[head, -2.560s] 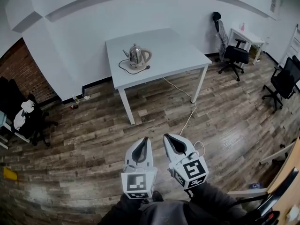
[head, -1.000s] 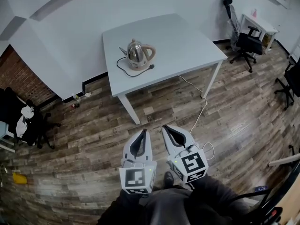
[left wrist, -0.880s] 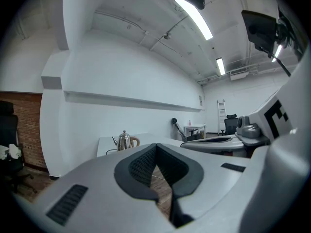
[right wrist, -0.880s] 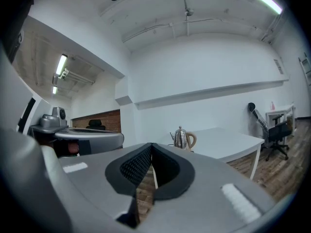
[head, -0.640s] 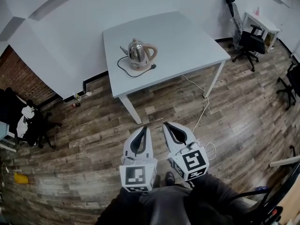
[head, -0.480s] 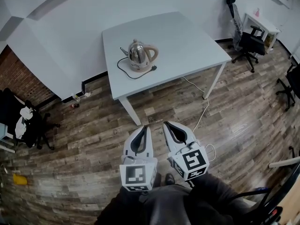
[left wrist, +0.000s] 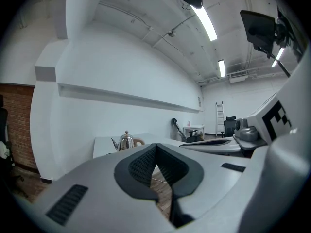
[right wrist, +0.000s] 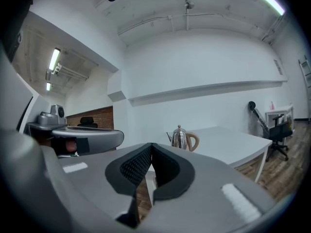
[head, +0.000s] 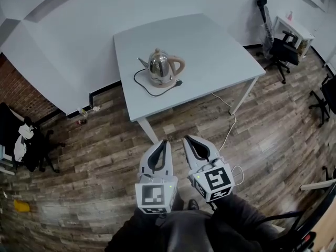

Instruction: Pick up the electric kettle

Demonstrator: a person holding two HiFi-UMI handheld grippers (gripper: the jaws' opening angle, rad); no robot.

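Note:
A shiny steel electric kettle (head: 162, 69) with a tan handle stands on its base on the white table (head: 210, 41), its black cord looped beside it. The kettle (left wrist: 127, 141) shows small and far ahead in the left gripper view, and the kettle (right wrist: 181, 139) likewise in the right gripper view. Side by side over the wooden floor, short of the table's near edge, are my left gripper (head: 161, 143) and my right gripper (head: 187, 140). Both are shut with nothing between the pads.
A white cable (head: 229, 132) trails from the table down across the floor by the right table leg (head: 243, 96). Black office chairs (head: 284, 51) and a small white desk (head: 297, 29) stand at the far right. A brick wall and dark clutter (head: 23, 140) are at the left.
The table and kettle have come closer in the head view as both grippers travel forward together. Both stay shut.

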